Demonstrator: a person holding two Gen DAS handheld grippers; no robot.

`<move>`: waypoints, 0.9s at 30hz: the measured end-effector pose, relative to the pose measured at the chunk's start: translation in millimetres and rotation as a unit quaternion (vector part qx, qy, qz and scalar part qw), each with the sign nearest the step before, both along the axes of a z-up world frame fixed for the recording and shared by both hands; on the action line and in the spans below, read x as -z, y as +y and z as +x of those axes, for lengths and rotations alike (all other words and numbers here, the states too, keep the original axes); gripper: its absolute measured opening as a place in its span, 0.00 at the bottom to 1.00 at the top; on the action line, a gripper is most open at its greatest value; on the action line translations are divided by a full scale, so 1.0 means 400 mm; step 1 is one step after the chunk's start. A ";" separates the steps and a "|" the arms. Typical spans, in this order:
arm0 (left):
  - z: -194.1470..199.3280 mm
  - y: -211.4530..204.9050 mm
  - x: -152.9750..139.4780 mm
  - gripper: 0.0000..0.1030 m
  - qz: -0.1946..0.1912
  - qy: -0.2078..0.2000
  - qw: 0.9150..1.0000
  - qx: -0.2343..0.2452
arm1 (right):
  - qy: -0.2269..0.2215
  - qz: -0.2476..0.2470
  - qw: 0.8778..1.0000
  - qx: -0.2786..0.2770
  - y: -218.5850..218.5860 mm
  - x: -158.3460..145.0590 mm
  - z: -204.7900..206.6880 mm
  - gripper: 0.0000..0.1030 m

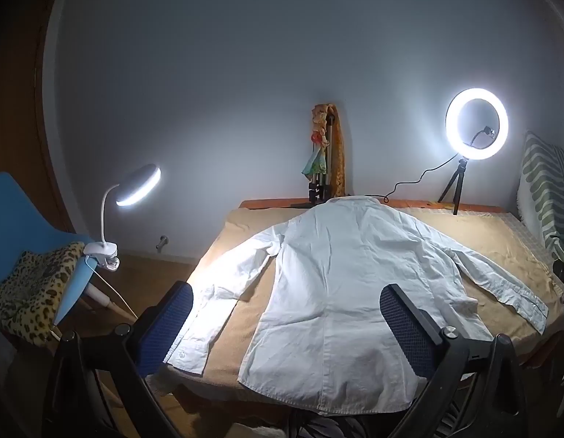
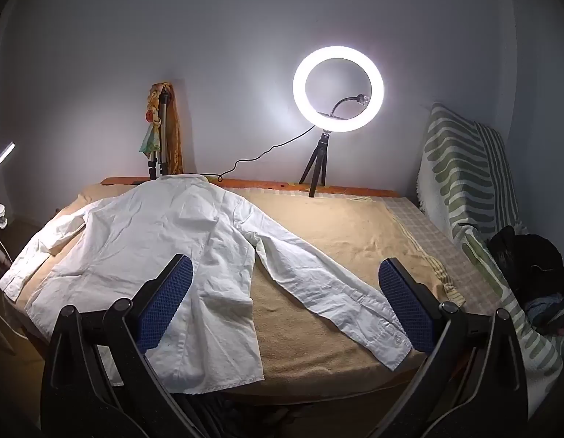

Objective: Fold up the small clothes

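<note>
Both claws are held wide open and empty above the near edge of the table — the left claw over the hem, the right claw over the near right sleeve. The white shirt is laid flat, back up, sleeves spread toward both side edges, collar at the far edge. No fold is seen yet — the whole folding is judged to remain.
</note>
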State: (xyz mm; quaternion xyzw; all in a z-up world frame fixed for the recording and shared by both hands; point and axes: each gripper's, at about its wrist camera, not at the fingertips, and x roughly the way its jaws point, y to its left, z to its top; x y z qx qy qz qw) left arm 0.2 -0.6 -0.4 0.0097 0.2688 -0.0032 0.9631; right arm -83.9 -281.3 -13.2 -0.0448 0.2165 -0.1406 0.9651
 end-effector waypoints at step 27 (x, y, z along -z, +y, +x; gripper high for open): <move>-0.008 0.002 0.001 1.00 0.007 -0.010 1.000 -0.002 | 0.000 -0.008 1.000 0.002 -0.002 0.002 0.002 1.00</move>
